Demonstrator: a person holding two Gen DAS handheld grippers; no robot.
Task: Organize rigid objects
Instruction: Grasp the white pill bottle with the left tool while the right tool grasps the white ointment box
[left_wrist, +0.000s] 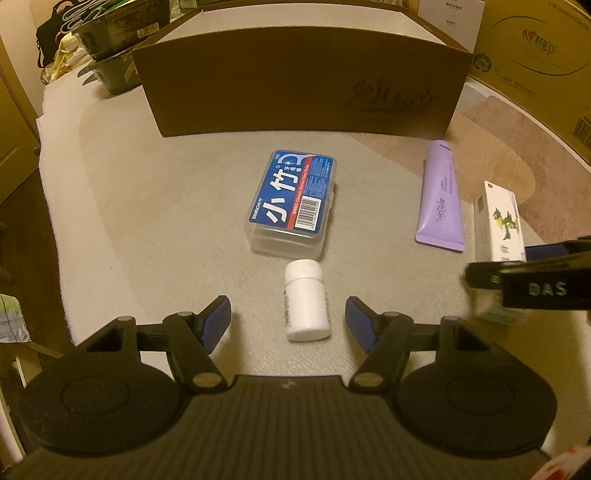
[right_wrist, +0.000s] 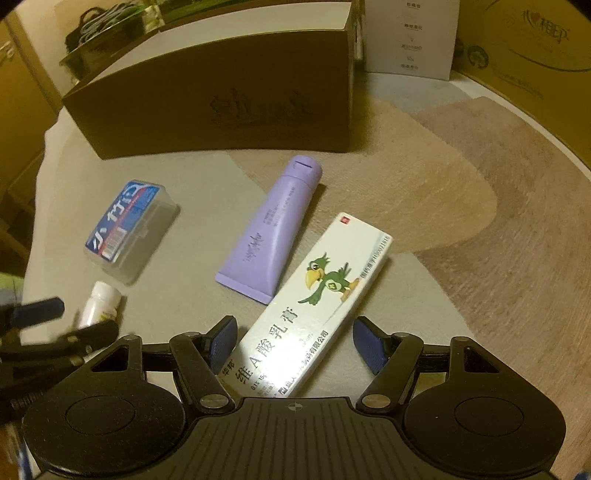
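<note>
The left gripper (left_wrist: 288, 325) hangs over a grey-and-tan mat (left_wrist: 166, 206) with its jaws wide. A white bottle (left_wrist: 306, 301) lies on its side between them, touching neither pad. Just beyond the bottle's cap lies a clear case (left_wrist: 291, 201) with a blue label, flat on the mat, near the middle of the mat's grey part.

The right gripper (right_wrist: 293, 343) also has its jaws wide. A white carton (right_wrist: 314, 306) printed with a green parrot lies on the slant between them, its near end under the gripper's body; the pads stand clear of both its long sides. Beside the carton, on the side towards the case, lies a purple tube (right_wrist: 271, 232), cap pointing to the far edge of the mat; its crimped end is just beside the carton, perhaps touching.

Along the far edge of the mat stands a brown box (left_wrist: 299, 85), open at the top, with its long wall facing the grippers. The tube's cap lies near that wall. Behind the mat's right corner stands a large carton (left_wrist: 535, 48) with printing. Clutter (left_wrist: 99, 40) sits past the box at the far left.
</note>
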